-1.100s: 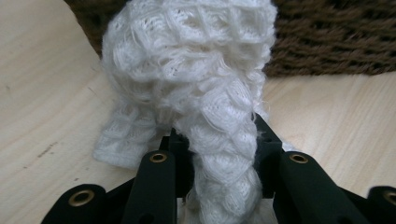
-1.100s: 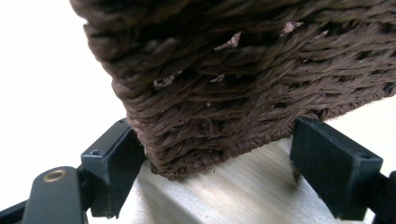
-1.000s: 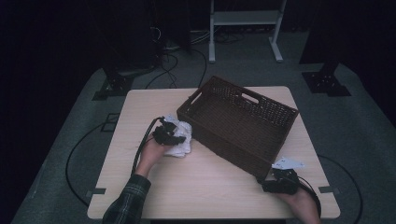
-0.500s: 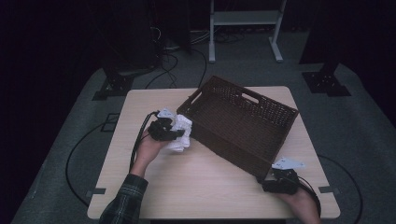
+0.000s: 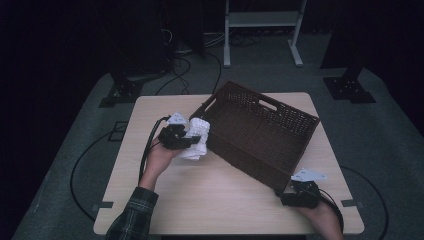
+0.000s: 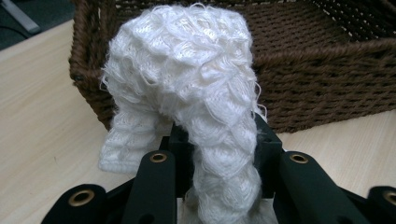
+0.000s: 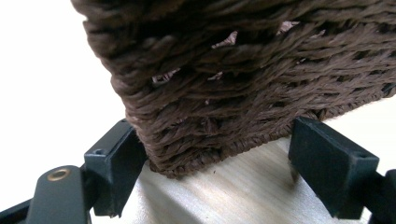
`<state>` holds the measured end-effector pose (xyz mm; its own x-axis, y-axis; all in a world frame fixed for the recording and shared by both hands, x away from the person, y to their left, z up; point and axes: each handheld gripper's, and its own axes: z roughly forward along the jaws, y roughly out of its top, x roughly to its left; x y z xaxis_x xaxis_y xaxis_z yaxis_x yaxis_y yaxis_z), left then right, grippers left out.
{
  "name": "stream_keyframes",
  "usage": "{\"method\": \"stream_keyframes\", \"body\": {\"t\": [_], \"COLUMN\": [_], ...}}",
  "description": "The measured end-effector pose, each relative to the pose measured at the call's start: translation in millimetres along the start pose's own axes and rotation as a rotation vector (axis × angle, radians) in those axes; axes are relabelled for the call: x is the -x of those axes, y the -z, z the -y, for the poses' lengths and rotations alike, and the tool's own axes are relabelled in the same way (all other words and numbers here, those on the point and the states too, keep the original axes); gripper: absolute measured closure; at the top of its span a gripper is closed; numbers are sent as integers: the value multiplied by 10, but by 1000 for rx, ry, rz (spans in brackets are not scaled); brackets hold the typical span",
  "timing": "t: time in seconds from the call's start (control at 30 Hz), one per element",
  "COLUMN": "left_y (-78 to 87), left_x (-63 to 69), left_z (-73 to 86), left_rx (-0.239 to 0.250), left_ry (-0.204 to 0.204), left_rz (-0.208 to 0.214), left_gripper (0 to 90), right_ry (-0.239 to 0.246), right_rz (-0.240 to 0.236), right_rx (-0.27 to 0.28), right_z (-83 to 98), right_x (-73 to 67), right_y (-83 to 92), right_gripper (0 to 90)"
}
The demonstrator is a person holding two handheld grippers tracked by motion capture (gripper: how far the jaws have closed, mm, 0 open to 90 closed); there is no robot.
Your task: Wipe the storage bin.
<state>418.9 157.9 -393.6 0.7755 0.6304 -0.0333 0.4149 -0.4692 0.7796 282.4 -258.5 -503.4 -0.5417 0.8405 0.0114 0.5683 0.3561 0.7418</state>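
Note:
My left gripper (image 5: 186, 138) is shut on a white knitted cloth (image 5: 198, 139), held up just off the table beside the left end of a dark brown wicker basket (image 5: 250, 155). In the left gripper view the cloth (image 6: 187, 60) bulges up between the jaws of the left gripper (image 6: 217, 140) and droops over them, with the basket wall (image 6: 327, 84) right behind. My right gripper (image 5: 287, 194) sits low at the basket's near right corner. In the right gripper view, the right gripper (image 7: 210, 154) has that corner of the basket (image 7: 233, 70) between its jaws, with the pads against the weave.
The basket lies at an angle across the right half of the light wooden table (image 5: 225, 200). Cables (image 5: 147, 150) trail off the table's left side from the left gripper. A white metal stand (image 5: 260, 20) and dark equipment stand on the floor behind.
My left gripper has lifted the white cloth off the table and carried it a little closer to the basket's left end. The right gripper and the basket have stayed put.

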Motion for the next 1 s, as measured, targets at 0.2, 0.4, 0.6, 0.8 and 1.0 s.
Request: {"method": "stream_keyframes", "body": {"t": [0.2,0.4,0.6,0.8,1.0], "left_y": [-174,-285,-429,-560,-649], "left_x": [-44,-73,-83,-90,-99], "left_z": [102,174,251,334,399], "left_rx": [-47,-87,-143,-191,-218], "left_ry": [19,34,31,36,41], "left_rz": [5,13,17,22,25], "left_gripper": [682,682,682,682,682], "right_ry": [-5,-5,-5,-5,-5], "right_rz": [-2,-1,-1,-1,-1], "right_rx": [-3,-3,-3,-3,-3], "right_z": [0,0,0,0,0], "right_x": [-4,-3,-4,-4,-4], "right_y": [2,1,1,2,2], "right_gripper": [189,189,189,189,189]}}
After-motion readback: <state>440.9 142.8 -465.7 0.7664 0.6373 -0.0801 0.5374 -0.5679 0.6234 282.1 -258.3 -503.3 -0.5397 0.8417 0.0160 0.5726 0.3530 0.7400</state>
